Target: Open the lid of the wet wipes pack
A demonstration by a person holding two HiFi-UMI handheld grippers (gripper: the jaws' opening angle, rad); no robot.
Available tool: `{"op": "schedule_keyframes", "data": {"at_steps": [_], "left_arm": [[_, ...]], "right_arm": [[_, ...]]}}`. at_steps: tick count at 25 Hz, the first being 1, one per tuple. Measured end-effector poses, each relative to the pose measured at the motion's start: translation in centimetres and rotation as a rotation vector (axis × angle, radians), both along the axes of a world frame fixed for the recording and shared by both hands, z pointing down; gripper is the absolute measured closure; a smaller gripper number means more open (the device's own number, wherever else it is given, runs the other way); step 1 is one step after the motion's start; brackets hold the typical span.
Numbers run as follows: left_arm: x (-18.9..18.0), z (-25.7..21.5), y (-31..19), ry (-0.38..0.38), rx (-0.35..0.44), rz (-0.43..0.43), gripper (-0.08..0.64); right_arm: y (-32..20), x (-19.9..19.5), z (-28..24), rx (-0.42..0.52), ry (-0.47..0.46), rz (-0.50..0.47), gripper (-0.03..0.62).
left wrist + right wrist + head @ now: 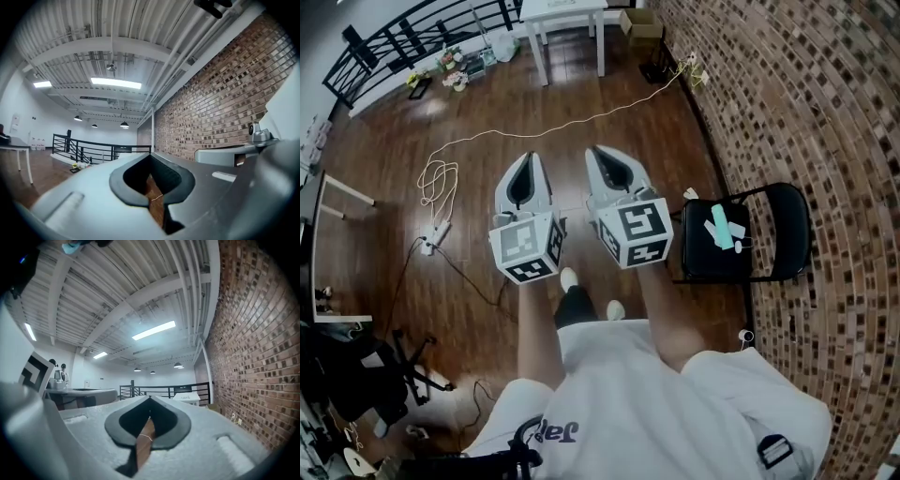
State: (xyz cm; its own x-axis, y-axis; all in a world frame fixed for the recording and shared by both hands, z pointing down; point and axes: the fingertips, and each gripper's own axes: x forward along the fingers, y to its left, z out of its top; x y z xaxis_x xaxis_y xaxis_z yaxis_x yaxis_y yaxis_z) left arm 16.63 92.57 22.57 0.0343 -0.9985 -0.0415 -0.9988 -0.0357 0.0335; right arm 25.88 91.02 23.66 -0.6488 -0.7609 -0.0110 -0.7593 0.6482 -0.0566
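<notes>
The wet wipes pack (718, 230), white with a teal lid, lies on the seat of a black folding chair (769, 234) at the right of the head view. Both grippers are held up side by side over the wooden floor, to the left of the chair and well apart from the pack. My left gripper (528, 161) (151, 155) is shut with nothing between its jaws. My right gripper (600, 153) (150, 398) is also shut and empty. The pack does not appear in either gripper view; both look toward the ceiling and the far room.
A brick wall (806, 103) runs along the right. A white cable (534, 127) and a power strip (436, 234) lie on the floor. A white table (562, 19), a cardboard box (642, 23) and a black railing (412, 33) stand at the far end. An office chair base (403, 370) is at lower left.
</notes>
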Motion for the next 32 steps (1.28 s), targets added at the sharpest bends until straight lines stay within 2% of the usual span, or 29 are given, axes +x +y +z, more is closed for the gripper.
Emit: {"op": "schedule_keyframes", "data": {"at_steps": [6, 15, 19, 21, 24, 27, 32], "left_arm": [[-4.4, 1.7, -7.1, 0.013, -0.024, 0.013, 0.545], [-14.4, -1.0, -20.2, 0.033, 0.012, 0.002, 0.546], [-18.3, 0.1, -24.2, -0.017, -0.017, -0.013, 0.546], [-19.5, 0.7, -26.2, -0.032, -0.030, -0.022, 0.546], [-20.7, 1.6, -28.5, -0.017, -0.046, -0.017, 0.546], [-22.2, 1.8, -31.5, -0.001, -0.043, -0.032, 0.546], [-23.7, 2.7, -37.4, -0.016, -0.043, -0.057, 0.546]], "right_arm": [[-6.5, -5.0, 1.9, -0.041, 0.011, 0.008, 0.601], [-20.1, -13.3, -0.3, -0.011, 0.061, 0.123, 0.603], [-23.9, -16.7, 0.4, 0.004, 0.094, 0.164, 0.603], [-25.8, -17.9, 0.9, -0.001, 0.110, 0.173, 0.604], [-28.3, -19.1, 1.6, -0.018, 0.117, 0.176, 0.603], [-31.3, -20.3, 1.7, -0.011, 0.116, 0.167, 0.603], [-37.4, -21.7, 2.5, -0.008, 0.124, 0.138, 0.603]]}}
